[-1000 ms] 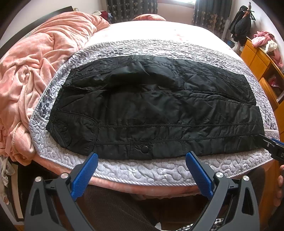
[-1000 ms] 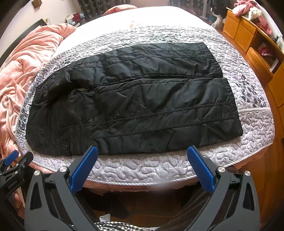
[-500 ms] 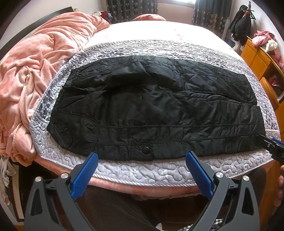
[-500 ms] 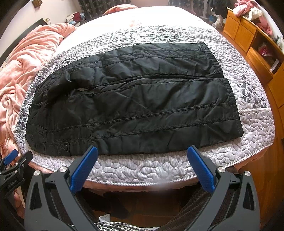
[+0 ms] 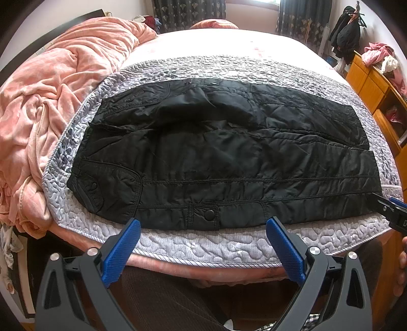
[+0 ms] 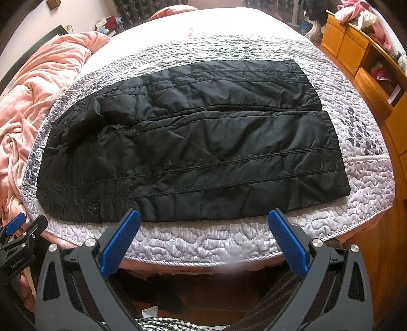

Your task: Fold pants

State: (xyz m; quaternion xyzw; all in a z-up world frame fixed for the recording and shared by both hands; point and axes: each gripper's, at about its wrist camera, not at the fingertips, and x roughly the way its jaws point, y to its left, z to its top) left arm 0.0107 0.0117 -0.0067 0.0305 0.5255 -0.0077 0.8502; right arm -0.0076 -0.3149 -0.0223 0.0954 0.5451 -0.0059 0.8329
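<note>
**Bedroom, bed with quilted mat: pants laid flat, two grippers at the near edge**

Setting: bedroom; a bed (image 5: 229, 43) under a grey quilted mat (image 5: 203, 244), which serves as the work surface and as landmark for all places below.

1. Left gripper (image 5: 203, 224). Blue-padded fingers (image 5: 122, 249) spread wide, nothing between them. Held just off the mat's near edge, at the waist half of the pants. Also seen at the left border of the right wrist view (image 6: 15, 229).

2. Right gripper (image 6: 203, 216). Fingers (image 6: 287, 244) spread wide, empty. Held just off the mat's near edge, toward the leg half. Its tip shows at the right border of the left wrist view (image 5: 391, 208), just beside the near hem corner; whether it touches the cloth cannot be told.

3. Pants (image 6: 193, 152). Black, quilted, lying flat lengthwise across the mat: waist at the mat's left end, hems at its right end, the two legs side by side, the nearer one running along the mat's near edge. A snap button (image 5: 209, 215) sits on the near seam.

4. Pink blanket (image 5: 51, 101). Crumpled, heaped off the mat's left end.

5. Wooden cabinet (image 6: 361, 58). Beyond the mat's right end, with clothes piled on top.

6. Dark curtains (image 5: 188, 12). Far wall, past the mat's far edge.

7. Person. Dark trouser leg (image 5: 157, 300) below the mat's near edge.
</note>
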